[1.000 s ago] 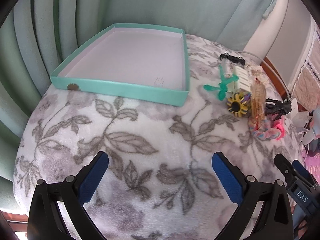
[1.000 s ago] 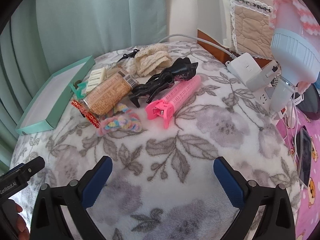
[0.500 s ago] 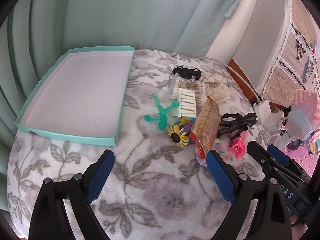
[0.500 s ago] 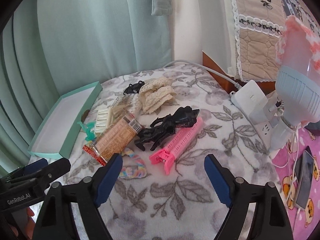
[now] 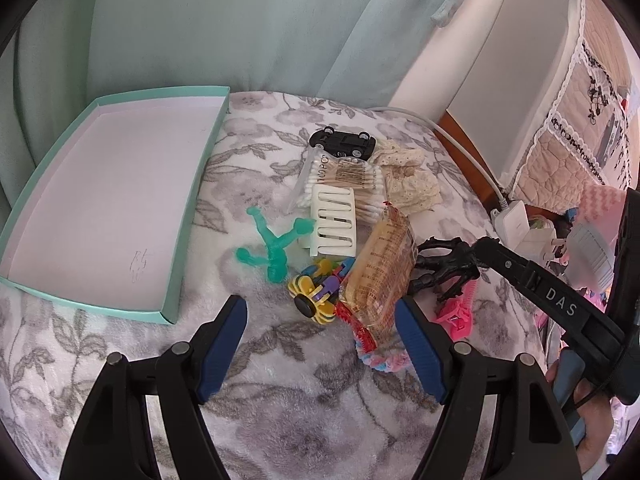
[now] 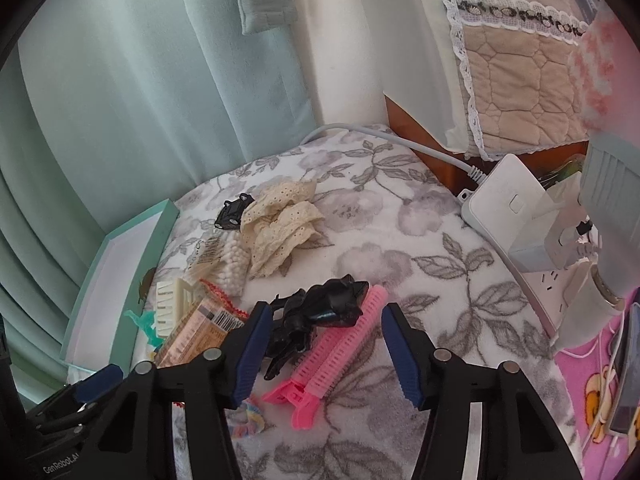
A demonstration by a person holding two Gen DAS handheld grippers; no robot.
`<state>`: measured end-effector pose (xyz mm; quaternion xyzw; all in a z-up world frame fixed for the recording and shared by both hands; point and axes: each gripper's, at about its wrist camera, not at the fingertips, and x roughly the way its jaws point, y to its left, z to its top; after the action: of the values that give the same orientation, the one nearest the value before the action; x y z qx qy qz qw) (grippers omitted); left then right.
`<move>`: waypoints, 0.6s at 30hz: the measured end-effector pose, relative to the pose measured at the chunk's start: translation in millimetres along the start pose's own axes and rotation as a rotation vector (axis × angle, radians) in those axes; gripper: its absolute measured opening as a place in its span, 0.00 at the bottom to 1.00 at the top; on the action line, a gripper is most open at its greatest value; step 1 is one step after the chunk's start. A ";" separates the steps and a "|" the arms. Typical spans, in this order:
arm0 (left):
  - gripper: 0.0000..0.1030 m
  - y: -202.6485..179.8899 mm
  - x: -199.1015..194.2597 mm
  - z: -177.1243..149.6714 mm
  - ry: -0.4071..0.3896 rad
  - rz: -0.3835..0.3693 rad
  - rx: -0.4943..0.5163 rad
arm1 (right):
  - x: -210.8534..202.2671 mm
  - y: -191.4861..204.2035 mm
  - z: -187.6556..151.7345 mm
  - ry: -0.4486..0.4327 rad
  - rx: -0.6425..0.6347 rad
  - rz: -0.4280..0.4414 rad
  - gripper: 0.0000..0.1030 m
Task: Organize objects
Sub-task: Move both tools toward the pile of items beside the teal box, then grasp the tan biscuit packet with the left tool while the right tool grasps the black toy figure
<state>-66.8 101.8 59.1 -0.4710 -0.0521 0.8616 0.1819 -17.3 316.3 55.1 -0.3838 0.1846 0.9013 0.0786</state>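
Pink hair clip [image 6: 332,354] lies just right of black claw clip [image 6: 316,316], touching it, long axis running diagonally away from right gripper [image 6: 324,350], whose fingers gape wide, holding nothing. Left gripper [image 5: 320,344] same, wide open, empty, near snack packet [image 5: 380,276].

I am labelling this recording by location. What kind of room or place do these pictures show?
Probably a home bedroom or living space, though this is a judgement. A plush floral blanket covers the surface, curtains hang behind it, and household items such as a pink hair clip and a power strip lie around.
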 end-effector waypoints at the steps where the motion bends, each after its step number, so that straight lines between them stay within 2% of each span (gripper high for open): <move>1: 0.75 -1.2 1.1 0.8 0.002 -0.006 0.001 | 2.3 -1.6 1.7 0.002 0.009 0.005 0.55; 4: 0.66 -6.5 4.9 1.6 0.010 -0.016 0.016 | 8.3 -4.3 4.6 0.007 0.026 0.015 0.52; 6: 0.66 -9.3 9.3 1.7 0.019 -0.018 0.023 | 11.3 -5.7 4.8 0.010 0.034 0.021 0.49; 18: 0.65 -16.8 22.7 2.7 0.043 -0.053 0.004 | 13.9 -6.9 5.5 0.005 0.054 0.060 0.44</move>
<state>-75.8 125.9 47.0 -0.4875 -0.0590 0.8462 0.2067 -28.6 324.9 46.7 -0.3783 0.2204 0.8970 0.0614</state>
